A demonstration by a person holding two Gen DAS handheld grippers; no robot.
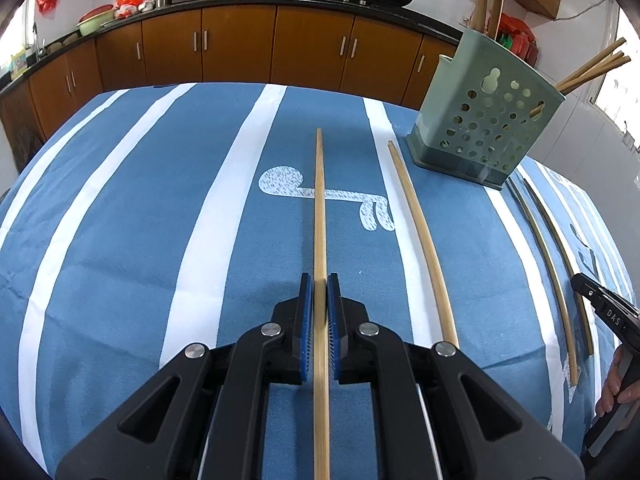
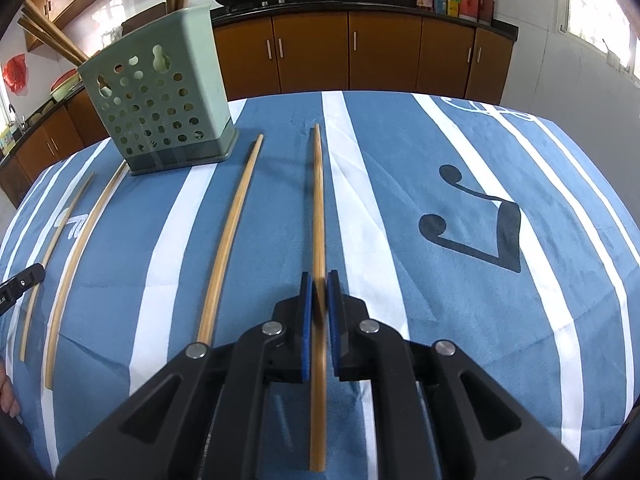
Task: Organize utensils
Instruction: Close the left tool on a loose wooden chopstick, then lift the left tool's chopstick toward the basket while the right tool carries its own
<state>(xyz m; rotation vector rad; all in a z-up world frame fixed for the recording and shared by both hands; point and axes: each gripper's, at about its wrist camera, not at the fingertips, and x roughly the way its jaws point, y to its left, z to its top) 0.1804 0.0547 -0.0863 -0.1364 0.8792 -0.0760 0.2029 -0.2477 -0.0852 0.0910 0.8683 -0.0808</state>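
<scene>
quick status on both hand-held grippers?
Left hand-held gripper: closed on a long bamboo chopstick.
Right hand-held gripper: closed on another long bamboo chopstick.

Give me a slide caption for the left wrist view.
Left tool shut on a chopstick near the green holder.

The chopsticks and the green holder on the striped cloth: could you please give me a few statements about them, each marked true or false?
1. The left gripper is shut on a chopstick. True.
2. The right gripper is open and holds nothing. False: it is shut on a chopstick.
3. The green holder lies tipped on its side. False: it stands upright on the striped cloth.
4. The holder already has chopsticks in it. True.
5. No chopsticks lie loose on the cloth. False: at least one loose chopstick lies between the two grippers.
</scene>
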